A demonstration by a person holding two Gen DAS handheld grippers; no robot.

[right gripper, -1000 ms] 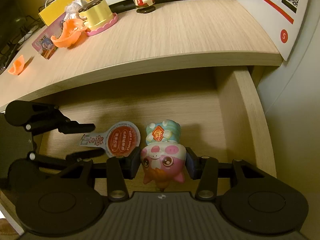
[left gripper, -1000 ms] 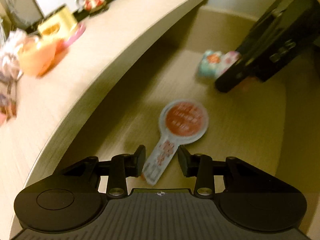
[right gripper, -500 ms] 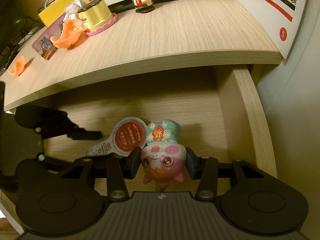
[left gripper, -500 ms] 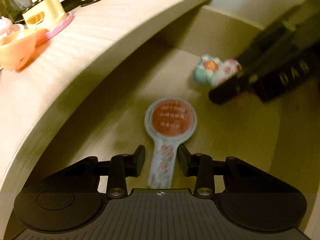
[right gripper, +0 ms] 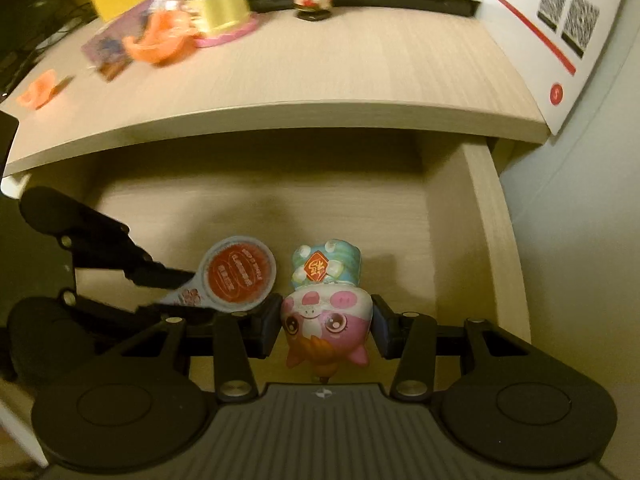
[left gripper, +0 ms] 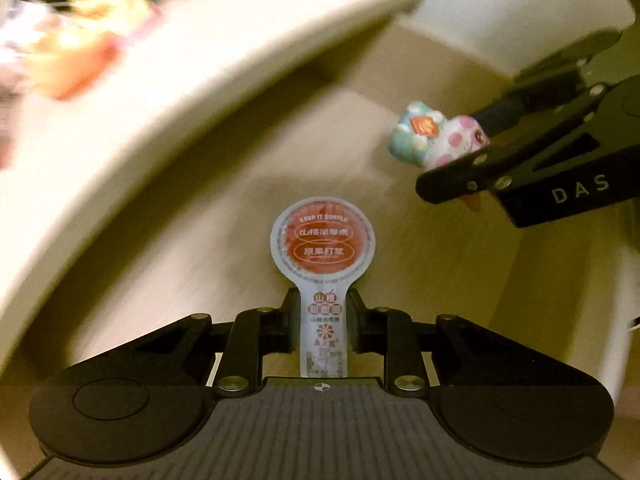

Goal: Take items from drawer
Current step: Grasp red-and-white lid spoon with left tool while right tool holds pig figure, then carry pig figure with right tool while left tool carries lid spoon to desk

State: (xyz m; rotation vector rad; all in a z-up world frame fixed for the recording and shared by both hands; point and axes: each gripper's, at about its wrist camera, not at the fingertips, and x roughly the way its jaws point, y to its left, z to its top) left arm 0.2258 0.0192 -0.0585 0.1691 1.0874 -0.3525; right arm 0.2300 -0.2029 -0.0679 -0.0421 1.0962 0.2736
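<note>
Open wooden drawer (right gripper: 480,216), snack packet (left gripper: 323,280) stem pinched in left claw (left gripper: 323,322), pig toy (right gripper: 326,304) clamped in right claw (right gripper: 326,330).

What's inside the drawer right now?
A round-headed sachet gripped by its stem and a pig toy held in the right gripper. The drawer front corners are hidden by the grippers.

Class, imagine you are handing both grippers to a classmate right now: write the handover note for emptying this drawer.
Left gripper: jaws have just been closing, now shut on the stem of the paddle-shaped snack packet.
Right gripper: shut on the pig figurine, held upside down.
Both items hang over the open drawer, below the desk edge.
Done: both items gripped.
Left: carry both out and set them down on the desk, probably; no other items show in the drawer.
</note>
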